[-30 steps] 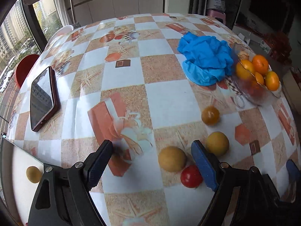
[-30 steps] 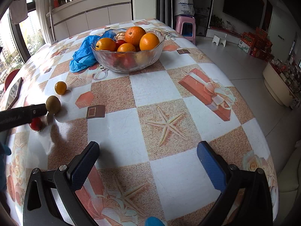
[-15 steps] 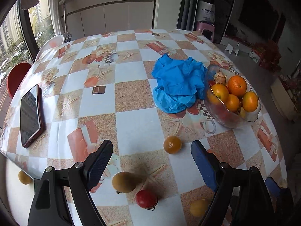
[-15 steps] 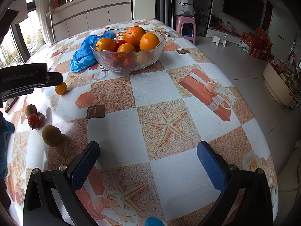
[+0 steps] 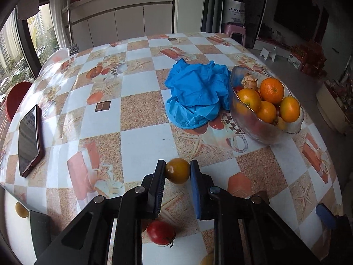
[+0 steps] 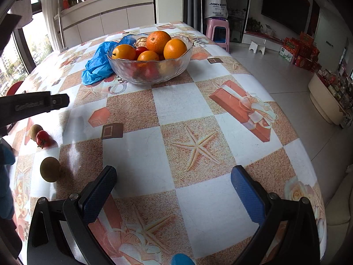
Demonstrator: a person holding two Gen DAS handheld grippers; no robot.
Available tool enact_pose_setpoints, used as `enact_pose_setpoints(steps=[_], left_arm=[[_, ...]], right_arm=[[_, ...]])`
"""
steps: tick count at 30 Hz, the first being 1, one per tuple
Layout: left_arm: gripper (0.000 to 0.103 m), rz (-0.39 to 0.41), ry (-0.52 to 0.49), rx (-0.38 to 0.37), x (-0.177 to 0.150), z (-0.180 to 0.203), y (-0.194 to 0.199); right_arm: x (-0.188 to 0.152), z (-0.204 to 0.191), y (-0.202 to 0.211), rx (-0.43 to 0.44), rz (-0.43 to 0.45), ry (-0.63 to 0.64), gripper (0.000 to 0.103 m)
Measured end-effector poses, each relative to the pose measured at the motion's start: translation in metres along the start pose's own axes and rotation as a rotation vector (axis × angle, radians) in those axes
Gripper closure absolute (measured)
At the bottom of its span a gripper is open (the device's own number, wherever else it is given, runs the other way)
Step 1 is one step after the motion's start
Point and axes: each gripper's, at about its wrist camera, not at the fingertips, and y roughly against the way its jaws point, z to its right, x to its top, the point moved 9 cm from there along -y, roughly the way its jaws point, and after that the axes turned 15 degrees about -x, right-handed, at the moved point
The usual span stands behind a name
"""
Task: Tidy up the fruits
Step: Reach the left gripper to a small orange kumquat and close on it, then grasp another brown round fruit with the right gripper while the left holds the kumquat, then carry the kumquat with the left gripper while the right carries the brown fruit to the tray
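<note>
A small orange-yellow fruit sits between the pads of my left gripper, whose jaws are closing and press on both its sides just above the chequered tablecloth. A glass bowl of oranges stands to the right beyond it. Below the jaws lies a red tomato. In the right wrist view the bowl is at the far centre. At the left lie the tomato and two brownish round fruits. My right gripper stands open over bare tablecloth.
A crumpled blue plastic bag lies against the bowl's left side. A phone in a red case rests near the table's left edge. A red chair stands past that edge. The floor drops away to the right of the table.
My left gripper moved towards the bowl and went from wide open to closed on the small orange-yellow fruit. The right gripper stayed still and open.
</note>
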Motion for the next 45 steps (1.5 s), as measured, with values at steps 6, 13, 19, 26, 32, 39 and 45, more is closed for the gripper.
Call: enact_pose_setpoints(steps=[6,13,19,26,32,39,45], left_arm=[[0.080,0.088,-0.026,0.043,-0.028,-0.011,0.061],[0.080,0.085,0.049,0.057,-0.093,-0.038,0.096],[0.080,0.079,0.088,0.062,-0.123,-0.047,0.103],[0.080,0.077,0.102,0.051,-0.133,-0.051,0.104],[0.080,0.098,0.113,0.032,-0.135,-0.052,0.112],[0.080,0.131,0.110,0.026,-0.137,-0.048,0.134],[0.080,0.132,0.103,0.045,-0.145,-0.049,0.152]], right_arm=[[0.000,-0.001,0.000,0.007,0.001,0.009,0.000],[0.001,-0.025,0.024,0.137,0.052,0.089,0.002],[0.010,-0.089,0.057,0.290,0.142,0.240,0.014],[0.005,-0.126,0.046,0.305,0.112,0.317,0.073],[-0.003,-0.106,0.056,0.366,0.073,0.251,0.073],[-0.021,-0.097,0.072,0.390,0.042,0.238,0.073],[-0.039,-0.094,0.083,0.404,0.014,0.225,0.073]])
